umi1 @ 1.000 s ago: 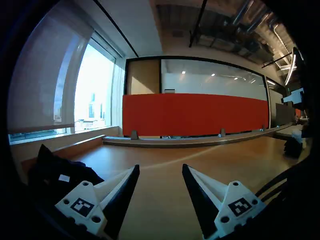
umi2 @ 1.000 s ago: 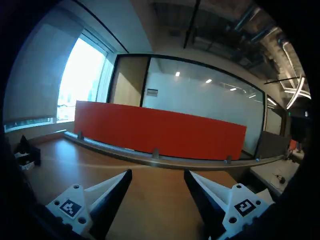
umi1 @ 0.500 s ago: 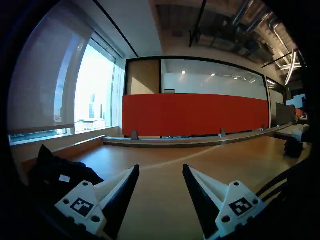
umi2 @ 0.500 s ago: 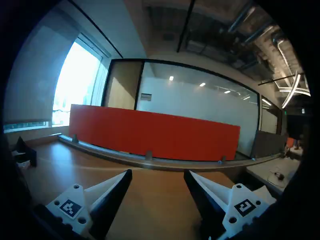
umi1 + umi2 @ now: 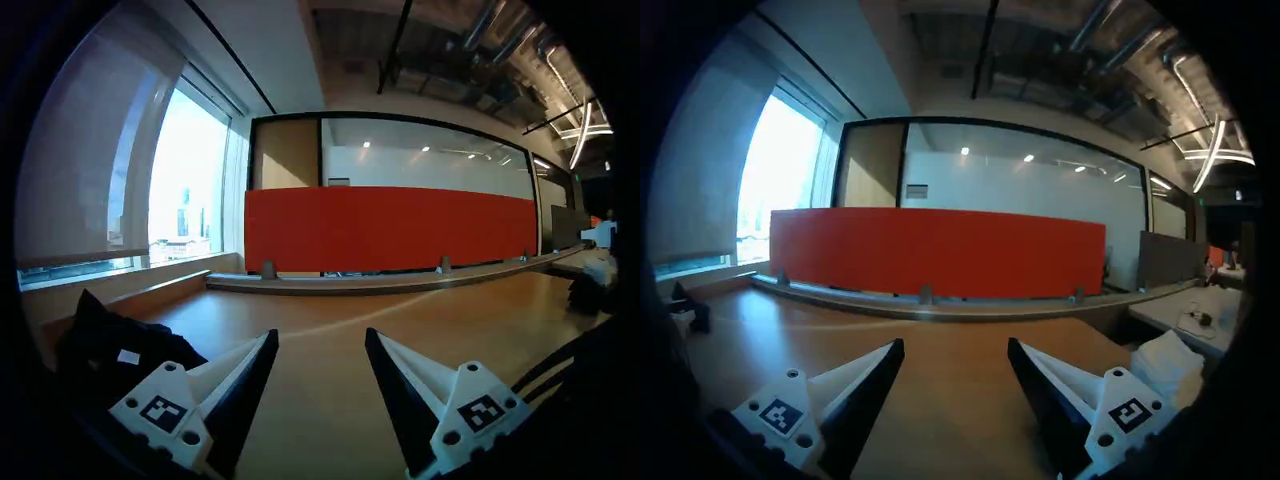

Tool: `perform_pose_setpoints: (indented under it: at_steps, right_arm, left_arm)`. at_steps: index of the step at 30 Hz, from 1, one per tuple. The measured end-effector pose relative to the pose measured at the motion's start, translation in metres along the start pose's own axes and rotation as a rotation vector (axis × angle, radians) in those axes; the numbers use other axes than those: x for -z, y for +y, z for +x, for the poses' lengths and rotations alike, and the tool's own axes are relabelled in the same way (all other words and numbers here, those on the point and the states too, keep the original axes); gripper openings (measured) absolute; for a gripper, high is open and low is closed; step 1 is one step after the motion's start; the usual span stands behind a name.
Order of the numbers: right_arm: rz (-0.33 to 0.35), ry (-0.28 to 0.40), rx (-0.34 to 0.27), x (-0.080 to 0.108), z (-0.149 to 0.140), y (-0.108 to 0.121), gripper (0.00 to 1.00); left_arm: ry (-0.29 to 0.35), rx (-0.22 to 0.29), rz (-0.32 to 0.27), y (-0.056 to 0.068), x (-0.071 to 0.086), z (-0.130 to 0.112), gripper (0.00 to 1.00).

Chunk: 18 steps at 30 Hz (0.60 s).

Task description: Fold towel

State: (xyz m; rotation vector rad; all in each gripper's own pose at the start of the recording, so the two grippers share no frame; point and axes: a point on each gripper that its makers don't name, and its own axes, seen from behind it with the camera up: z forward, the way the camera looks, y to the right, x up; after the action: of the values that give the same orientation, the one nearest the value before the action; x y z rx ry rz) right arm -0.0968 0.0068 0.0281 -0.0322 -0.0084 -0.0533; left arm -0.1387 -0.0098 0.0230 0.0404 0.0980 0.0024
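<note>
Both wide, empty: left claw (image 5: 320, 352), right claw (image 5: 956, 360). We risk nudging the white towel (image 5: 1164, 364) off the table (image 5: 880, 328) edge if we approach sideways.

Daylight pours from the blown-out window (image 5: 188, 208), glossing the table (image 5: 336, 320) before my jaws; straight lines bow, focus sharp, rims dark.

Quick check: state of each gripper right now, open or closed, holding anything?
Left gripper: open, nothing between its fingers.
Right gripper: open, nothing between its fingers.
</note>
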Motion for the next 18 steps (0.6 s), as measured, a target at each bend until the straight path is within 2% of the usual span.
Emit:
perform_pose_setpoints:
  at_steps: [8, 18]
  right_arm:
    - [0.021, -0.012, -0.023, 0.002, -0.039, -0.001, 1.0]
    - [0.028, -0.023, 0.0, 0.0, -0.078, -0.001, 1.0]
  left_arm:
    - [0.0, 0.0, 0.0, 0.0, 0.0, 0.0, 0.8]
    - [0.0, 0.0, 0.0, 0.0, 0.001, 0.0, 0.8]
